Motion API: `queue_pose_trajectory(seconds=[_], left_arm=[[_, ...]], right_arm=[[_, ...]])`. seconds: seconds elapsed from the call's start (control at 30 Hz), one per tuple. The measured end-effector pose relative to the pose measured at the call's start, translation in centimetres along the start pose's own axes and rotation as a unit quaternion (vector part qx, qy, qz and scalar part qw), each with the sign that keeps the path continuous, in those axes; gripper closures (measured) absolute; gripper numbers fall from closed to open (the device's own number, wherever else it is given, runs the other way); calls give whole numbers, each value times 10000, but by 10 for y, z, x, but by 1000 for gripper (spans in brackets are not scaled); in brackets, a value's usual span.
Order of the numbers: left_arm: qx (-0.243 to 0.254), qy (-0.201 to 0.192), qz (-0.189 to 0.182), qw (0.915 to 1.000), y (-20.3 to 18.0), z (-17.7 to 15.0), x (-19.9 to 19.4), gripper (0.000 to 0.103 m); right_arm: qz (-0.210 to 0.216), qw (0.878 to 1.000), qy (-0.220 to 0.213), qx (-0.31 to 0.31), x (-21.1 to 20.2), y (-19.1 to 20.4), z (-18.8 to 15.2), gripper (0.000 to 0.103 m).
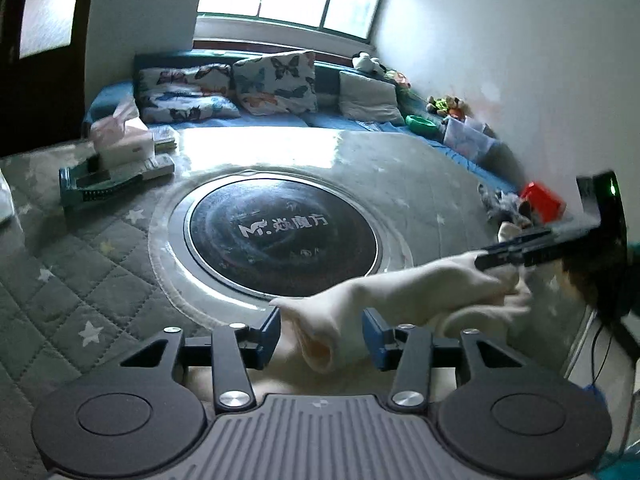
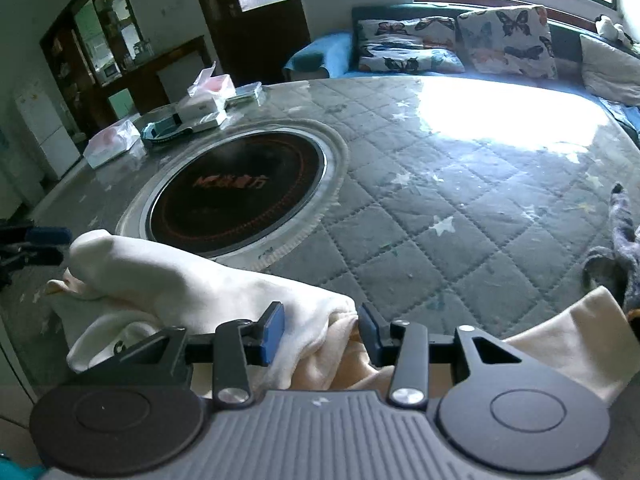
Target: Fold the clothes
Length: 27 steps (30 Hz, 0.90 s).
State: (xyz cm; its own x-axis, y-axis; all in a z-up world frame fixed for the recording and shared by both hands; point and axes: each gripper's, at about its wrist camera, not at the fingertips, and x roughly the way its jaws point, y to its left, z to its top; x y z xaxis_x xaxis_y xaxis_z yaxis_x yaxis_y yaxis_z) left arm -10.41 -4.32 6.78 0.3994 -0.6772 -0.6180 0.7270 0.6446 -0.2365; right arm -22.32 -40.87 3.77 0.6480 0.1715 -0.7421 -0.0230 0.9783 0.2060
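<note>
A cream-white garment (image 1: 400,292) lies bunched on the quilted table near its front edge; it also shows in the right wrist view (image 2: 192,288). My left gripper (image 1: 322,334) is open, its blue pads on either side of one rolled end of the garment. My right gripper (image 2: 322,332) is open too, with the other end of the garment between its pads. The right gripper also shows in the left wrist view (image 1: 516,256), at the garment's far right end. The left gripper shows at the left edge of the right wrist view (image 2: 48,240).
A round black induction plate (image 1: 282,236) sits in the middle of the table (image 2: 460,208). Tissue boxes (image 1: 120,136) and a green tool (image 1: 100,190) stand at the far left. Grey socks (image 2: 624,248) and a red box (image 1: 542,200) lie to the right. A sofa with butterfly cushions (image 1: 276,80) stands behind.
</note>
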Motion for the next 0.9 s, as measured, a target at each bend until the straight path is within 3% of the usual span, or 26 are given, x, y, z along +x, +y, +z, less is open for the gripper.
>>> queue_pose_trajectory(seconds=[0.2, 0.27, 0.33, 0.43, 0.7, 0.9], left_arm=[[-243, 378, -95, 9989, 3, 3, 28, 58], [-196, 438, -81, 9988, 2, 3, 35, 74], [-143, 380, -40, 9992, 1, 4, 37, 86], [-10, 198, 25, 9998, -2, 7, 35, 90], [372, -74, 157, 9992, -13, 15, 30, 92], [477, -10, 197, 9987, -13, 15, 35, 92]], right_arm=[[-172, 9988, 42, -456, 1, 15, 5, 90], [-238, 9978, 29, -615, 0, 19, 7, 99], [-308, 9970, -6, -708, -2, 22, 10, 101], [-263, 9976, -53, -635, -5, 22, 16, 101], [-193, 9987, 85, -461, 6, 17, 24, 100], [-378, 9980, 264, -428, 25, 15, 24, 86]])
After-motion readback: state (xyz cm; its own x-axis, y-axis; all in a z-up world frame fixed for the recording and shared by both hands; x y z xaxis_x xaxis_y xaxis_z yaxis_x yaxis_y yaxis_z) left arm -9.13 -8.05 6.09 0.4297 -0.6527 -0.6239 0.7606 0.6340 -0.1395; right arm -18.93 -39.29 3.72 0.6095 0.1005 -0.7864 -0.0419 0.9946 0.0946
